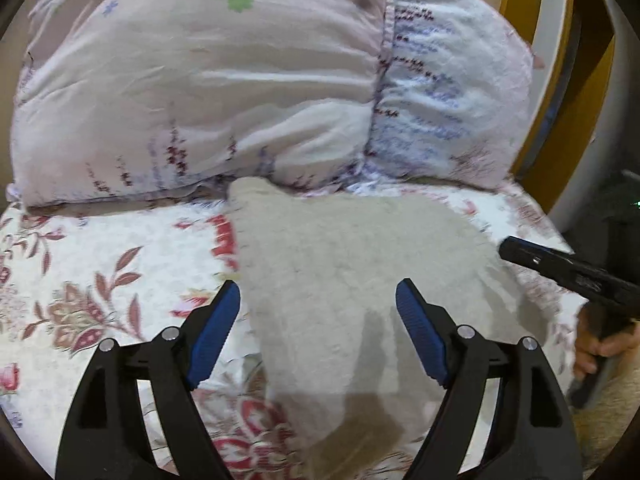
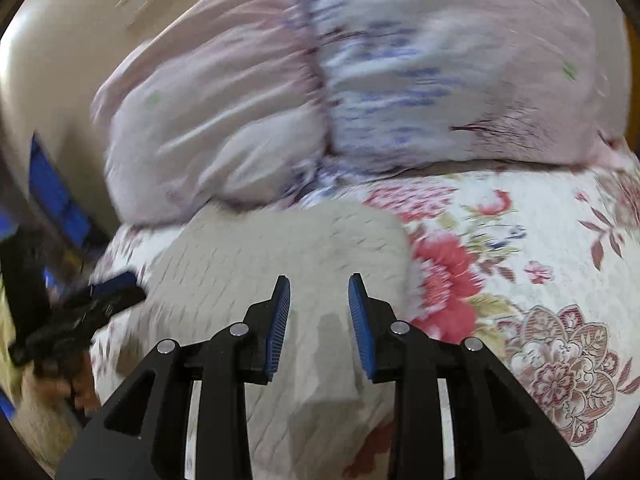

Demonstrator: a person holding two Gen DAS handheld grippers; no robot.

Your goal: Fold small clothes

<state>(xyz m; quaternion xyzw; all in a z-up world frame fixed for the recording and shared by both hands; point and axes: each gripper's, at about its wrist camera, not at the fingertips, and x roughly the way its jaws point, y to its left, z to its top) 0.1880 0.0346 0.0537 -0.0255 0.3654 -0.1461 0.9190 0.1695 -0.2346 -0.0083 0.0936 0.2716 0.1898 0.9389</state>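
Note:
A beige knitted garment (image 1: 352, 264) lies flat on the floral bedspread (image 1: 100, 280). My left gripper (image 1: 318, 300) is open above the garment's near left part, holding nothing. The right gripper (image 1: 576, 276) shows at the right edge of the left wrist view, held by a hand. In the right wrist view the same garment (image 2: 260, 248) lies under my right gripper (image 2: 319, 292), which is open with a narrower gap and empty. The left gripper (image 2: 80, 304) shows blurred at the left edge of that view.
A big pale pillow (image 1: 208, 92) with a blue-striped panel lies behind the garment, also in the right wrist view (image 2: 360, 80). A yellow and white headboard (image 1: 552, 60) stands at the back right. The bedspread (image 2: 540, 280) stretches to the right.

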